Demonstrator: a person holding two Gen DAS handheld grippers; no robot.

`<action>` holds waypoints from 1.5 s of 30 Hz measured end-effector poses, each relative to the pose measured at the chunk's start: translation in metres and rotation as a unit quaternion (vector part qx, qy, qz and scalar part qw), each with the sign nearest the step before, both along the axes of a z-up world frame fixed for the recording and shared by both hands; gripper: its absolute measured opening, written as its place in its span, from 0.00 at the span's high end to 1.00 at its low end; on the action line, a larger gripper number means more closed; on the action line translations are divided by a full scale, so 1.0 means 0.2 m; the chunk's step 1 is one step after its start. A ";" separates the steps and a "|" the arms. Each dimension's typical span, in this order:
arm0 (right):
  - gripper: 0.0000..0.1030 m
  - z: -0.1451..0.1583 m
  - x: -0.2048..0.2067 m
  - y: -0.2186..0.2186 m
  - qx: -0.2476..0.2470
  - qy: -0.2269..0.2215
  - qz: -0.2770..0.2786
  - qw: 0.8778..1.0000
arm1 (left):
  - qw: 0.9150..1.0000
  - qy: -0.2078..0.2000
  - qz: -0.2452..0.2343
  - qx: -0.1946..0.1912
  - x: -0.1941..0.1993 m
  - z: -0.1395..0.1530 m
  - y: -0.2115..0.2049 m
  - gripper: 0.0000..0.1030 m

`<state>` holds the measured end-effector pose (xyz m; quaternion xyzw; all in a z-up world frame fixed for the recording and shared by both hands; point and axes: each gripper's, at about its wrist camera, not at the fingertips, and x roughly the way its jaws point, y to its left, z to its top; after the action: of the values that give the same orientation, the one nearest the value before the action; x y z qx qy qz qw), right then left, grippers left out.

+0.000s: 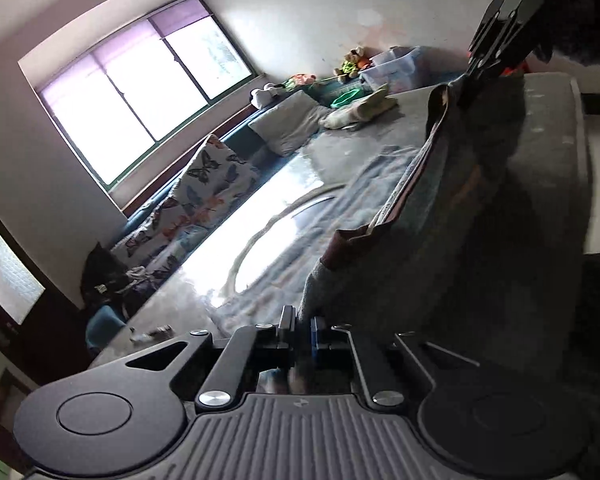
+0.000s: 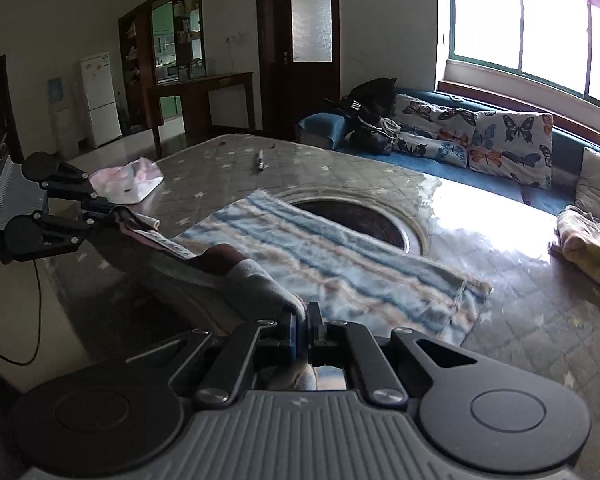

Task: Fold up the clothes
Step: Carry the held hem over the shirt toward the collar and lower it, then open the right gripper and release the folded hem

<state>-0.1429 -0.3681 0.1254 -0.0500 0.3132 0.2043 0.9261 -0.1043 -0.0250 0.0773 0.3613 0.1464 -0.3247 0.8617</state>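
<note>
the grey garment (image 2: 204,276) with a dark red band along its edge hangs stretched between the two claws, lifted off the near part of the tabletop (image 2: 540,320). the left claw (image 1: 302,322) is closed on one grey corner, and the right claw (image 2: 304,314) is clamped on the opposite corner. this looks like the lifting step before a fold. the next move likely calls for both corners travelling together, kept taut, and laid down flat.

just beyond the garment lies a blue and beige striped towel (image 2: 340,256), partly covering a round recess (image 2: 364,220) in the tabletop; it sits where the garment may land. farther off are a pale pink cloth (image 2: 128,184), a pen-like thing (image 2: 261,159) and a yellowish bundle (image 2: 588,248) at the far edge, all well apart.
</note>
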 end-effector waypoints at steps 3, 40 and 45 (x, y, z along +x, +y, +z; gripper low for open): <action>0.96 0.02 0.17 -0.04 0.001 0.006 -0.006 1.000 | 1.000 0.002 0.007 -0.002 0.17 0.02 -0.06 0.92; 0.73 -0.37 1.23 -0.39 0.051 0.076 -0.168 0.982 | 0.979 0.115 0.164 -0.030 1.34 -0.16 -0.24 0.80; 0.73 -0.36 1.23 -0.26 0.062 0.094 -0.118 0.987 | 0.978 0.157 0.121 -0.064 1.28 -0.13 -0.35 0.80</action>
<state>0.1039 -0.4209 0.0542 0.0643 0.3892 0.1166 0.9115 0.1508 -0.0950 0.0521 0.2294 0.3017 -0.2794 0.8822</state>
